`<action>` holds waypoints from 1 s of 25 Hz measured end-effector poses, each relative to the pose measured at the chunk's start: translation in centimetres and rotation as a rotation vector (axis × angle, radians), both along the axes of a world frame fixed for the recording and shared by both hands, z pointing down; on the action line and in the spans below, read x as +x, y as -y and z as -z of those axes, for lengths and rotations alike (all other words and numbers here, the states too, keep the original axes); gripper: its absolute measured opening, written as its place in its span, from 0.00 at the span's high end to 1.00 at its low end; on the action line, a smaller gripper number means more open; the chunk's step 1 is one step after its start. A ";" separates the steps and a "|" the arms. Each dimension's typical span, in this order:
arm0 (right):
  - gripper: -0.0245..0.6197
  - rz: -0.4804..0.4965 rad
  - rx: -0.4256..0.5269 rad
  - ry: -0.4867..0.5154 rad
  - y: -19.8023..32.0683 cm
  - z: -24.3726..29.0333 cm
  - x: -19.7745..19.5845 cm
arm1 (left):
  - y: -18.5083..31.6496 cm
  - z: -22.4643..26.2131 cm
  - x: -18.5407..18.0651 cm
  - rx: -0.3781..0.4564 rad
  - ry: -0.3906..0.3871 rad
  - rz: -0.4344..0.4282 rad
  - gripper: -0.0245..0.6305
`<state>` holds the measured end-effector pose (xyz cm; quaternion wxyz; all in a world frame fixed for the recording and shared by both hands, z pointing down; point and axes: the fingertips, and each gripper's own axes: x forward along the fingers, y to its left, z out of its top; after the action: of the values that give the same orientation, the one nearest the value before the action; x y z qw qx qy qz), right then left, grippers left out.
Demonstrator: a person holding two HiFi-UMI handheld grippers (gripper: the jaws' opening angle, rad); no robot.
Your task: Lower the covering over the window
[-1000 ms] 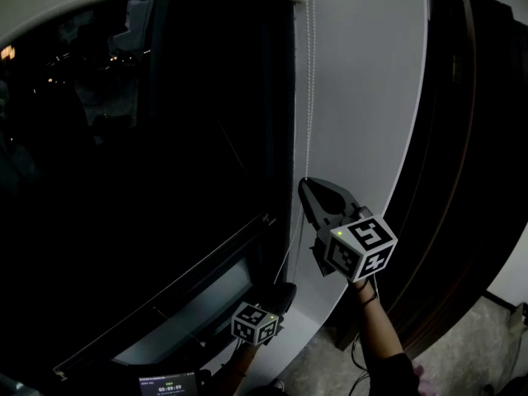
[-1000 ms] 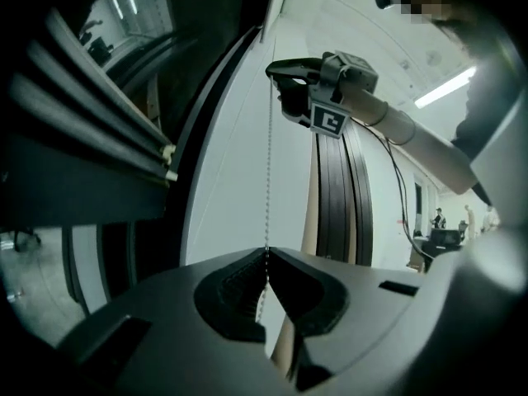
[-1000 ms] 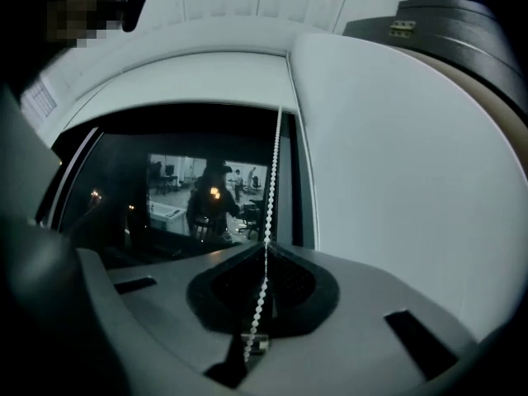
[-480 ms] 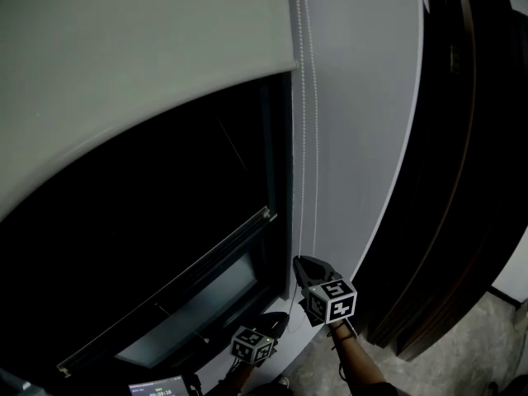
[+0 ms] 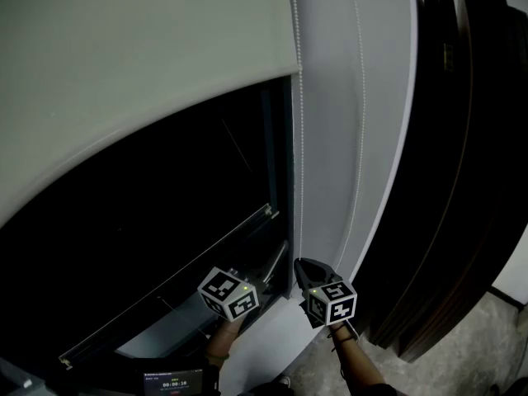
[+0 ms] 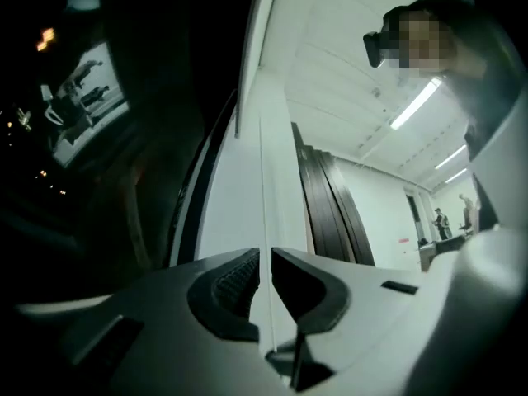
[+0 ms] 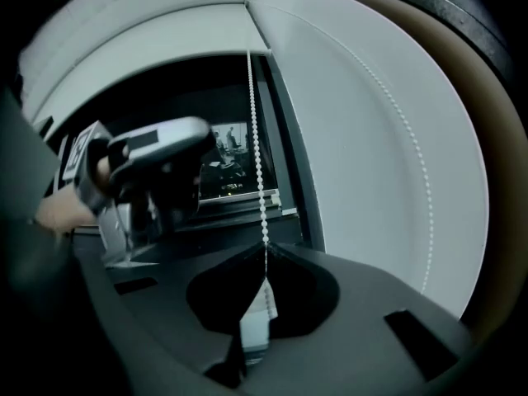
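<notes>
The grey roller blind [image 5: 140,64] covers the upper part of the dark window [image 5: 165,246]. Its white bead chain [image 5: 299,139] hangs down the right side of the frame. My right gripper [image 5: 302,264] is shut on that chain low down, and the beads run into its closed tips [image 7: 266,250]. The chain's other strand [image 5: 361,122] bows out over the white wall. My left gripper [image 6: 266,261] sits just left of the right one, marker cube [image 5: 227,294] showing. Its jaws have just been opening; the thin chain [image 6: 262,180] runs through the narrow gap, not pressed.
A white wall strip [image 5: 338,97] lies right of the window, with dark wooden panels [image 5: 445,180] beyond it. The window's lower frame bar [image 5: 206,250] slants below the blind. A small screen [image 5: 171,381] shows at the bottom edge.
The blind came down over the upper window as my right gripper dropped with the chain. Since then my left gripper has risen beside it, and the far strand has swung right.
</notes>
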<state>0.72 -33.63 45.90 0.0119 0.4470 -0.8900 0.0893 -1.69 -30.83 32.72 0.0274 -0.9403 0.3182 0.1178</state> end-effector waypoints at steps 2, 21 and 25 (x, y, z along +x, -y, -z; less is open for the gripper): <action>0.94 0.001 0.000 0.005 -0.5 -0.1 0.0 | 0.5 3.7 0.9 0.063 -0.011 -0.028 0.89; 0.94 0.017 0.024 0.015 -4.8 0.5 -0.8 | 0.0 15.1 3.7 0.185 -0.077 -0.078 0.93; 0.94 0.028 0.005 -0.018 -5.3 -0.5 -1.2 | -0.2 14.3 2.9 0.148 -0.121 -0.078 0.94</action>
<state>-0.48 -28.34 46.43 0.0202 0.4355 -0.8962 0.0827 1.21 -30.66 18.45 0.0729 -0.9385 0.2729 0.1984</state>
